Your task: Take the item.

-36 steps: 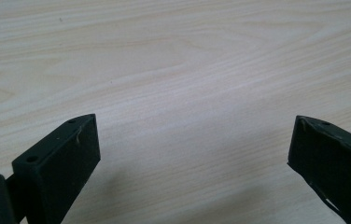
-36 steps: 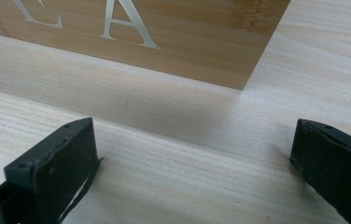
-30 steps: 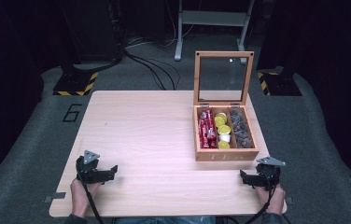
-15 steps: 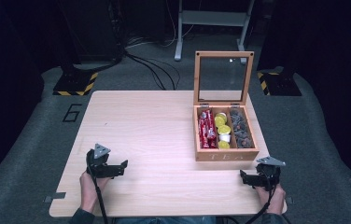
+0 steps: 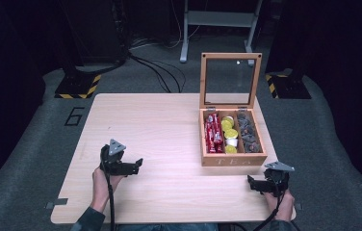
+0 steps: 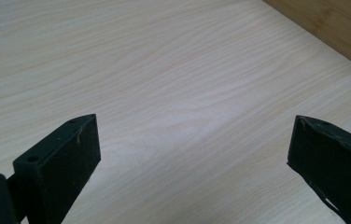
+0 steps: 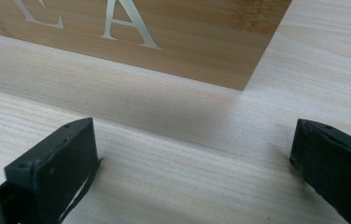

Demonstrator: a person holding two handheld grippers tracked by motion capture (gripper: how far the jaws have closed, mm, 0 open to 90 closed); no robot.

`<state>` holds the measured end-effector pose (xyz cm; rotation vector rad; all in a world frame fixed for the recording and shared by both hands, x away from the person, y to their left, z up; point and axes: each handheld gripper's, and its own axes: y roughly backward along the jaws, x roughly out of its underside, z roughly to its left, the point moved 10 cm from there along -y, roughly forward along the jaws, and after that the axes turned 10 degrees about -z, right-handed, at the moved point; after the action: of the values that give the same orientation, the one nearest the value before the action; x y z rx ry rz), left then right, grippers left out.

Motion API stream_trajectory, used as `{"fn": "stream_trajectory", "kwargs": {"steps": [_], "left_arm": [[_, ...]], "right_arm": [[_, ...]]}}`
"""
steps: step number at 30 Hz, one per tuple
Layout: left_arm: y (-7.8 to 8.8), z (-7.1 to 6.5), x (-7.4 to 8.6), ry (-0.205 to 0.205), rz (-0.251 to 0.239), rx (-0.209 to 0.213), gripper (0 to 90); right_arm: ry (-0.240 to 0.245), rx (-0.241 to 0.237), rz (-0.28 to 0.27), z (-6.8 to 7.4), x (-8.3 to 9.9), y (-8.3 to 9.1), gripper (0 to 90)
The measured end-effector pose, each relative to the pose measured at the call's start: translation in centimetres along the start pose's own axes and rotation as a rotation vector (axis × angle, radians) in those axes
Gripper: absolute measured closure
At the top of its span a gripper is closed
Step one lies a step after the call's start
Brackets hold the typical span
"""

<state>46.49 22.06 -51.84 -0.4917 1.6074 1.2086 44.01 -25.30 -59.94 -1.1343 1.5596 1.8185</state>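
1. The left tongs [image 5: 133, 166] hover over the table [image 5: 160, 125] near its front left corner, jaws spread wide with nothing between them.
2. The right tongs [image 5: 251, 183] sit low at the front right corner, released and empty, just in front of the tea box [image 5: 234, 160].
3. The tea box stands by the right edge, its glass lid [image 5: 229, 79] upright, with red packets [image 5: 213, 134], yellow capsules [image 5: 229, 132] and grey capsules [image 5: 249, 134] in three compartments.
4. Bare wood lies between the left tongs and the tea box.

table [image 5: 169, 125] evenly lit, surroundings dark, close views soft.
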Motion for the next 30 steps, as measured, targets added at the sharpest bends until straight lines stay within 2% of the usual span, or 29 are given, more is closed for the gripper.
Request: {"fn": "stream_trajectory", "kwargs": {"steps": [5,9,15,30], "left_arm": [[-0.6,0.0,0.0,0.024,0.010,0.020,2.6],[-0.9,-0.1,-0.2,0.025,0.012,0.035,2.6],[-1.1,-0.7,-1.3,0.036,-0.014,0.049,2.6],[-2.5,-3.1,-4.0,-0.008,-0.028,0.100,2.9]], "right_arm": [[0.000,0.000,0.000,0.0,0.0,0.0,0.0],[0.005,0.001,0.002,0.0,0.0,0.0,0.0],[-0.001,0.004,0.003,0.0,0.0,0.1,0.0],[0.003,0.001,0.002,0.0,0.0,0.0,0.0]]}}
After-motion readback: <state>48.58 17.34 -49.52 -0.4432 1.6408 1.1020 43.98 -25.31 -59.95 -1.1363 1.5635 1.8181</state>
